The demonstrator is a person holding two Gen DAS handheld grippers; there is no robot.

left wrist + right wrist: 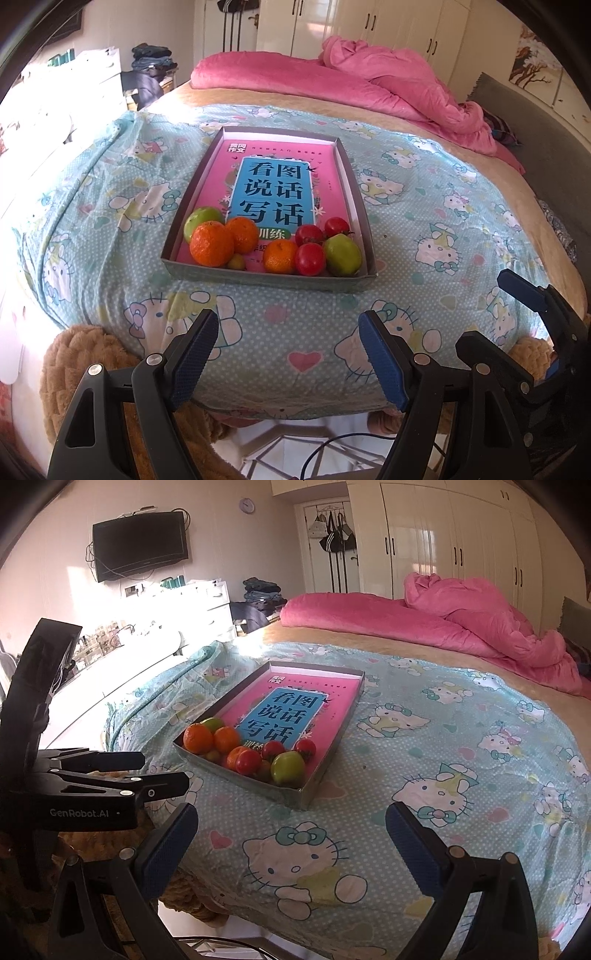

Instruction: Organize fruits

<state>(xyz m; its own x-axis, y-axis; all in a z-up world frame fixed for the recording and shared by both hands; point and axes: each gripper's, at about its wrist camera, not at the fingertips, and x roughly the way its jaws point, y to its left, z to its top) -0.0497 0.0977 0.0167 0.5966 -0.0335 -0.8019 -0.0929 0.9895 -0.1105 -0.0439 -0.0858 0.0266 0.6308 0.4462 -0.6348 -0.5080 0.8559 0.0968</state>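
Left tongs (288, 354): spread wide, nothing held, poised over the near edge of the bed (461, 236). Right tongs (291, 845): likewise spread wide and bare, level with the left.

Cartoon-cat sheet (424, 775): laid over the bed, under both tongs.

Tray (271, 276): shallow cardboard, set on the sheet beyond the tongs, lined with a pink book (273, 184).

Fruit, all crowded at the tray's near end: three oranges (212, 243), three tomatoes (310, 258), two green apples (342, 254), one small yellowish fruit (236, 261). Kinds are mingled and touching.

Pink quilt (388, 77): heaped at the far end.

Step in hand: not settled; the huddle would suit fruit gathered for sorting or fruit already collected. No fruit is within either tongs' reach as held.
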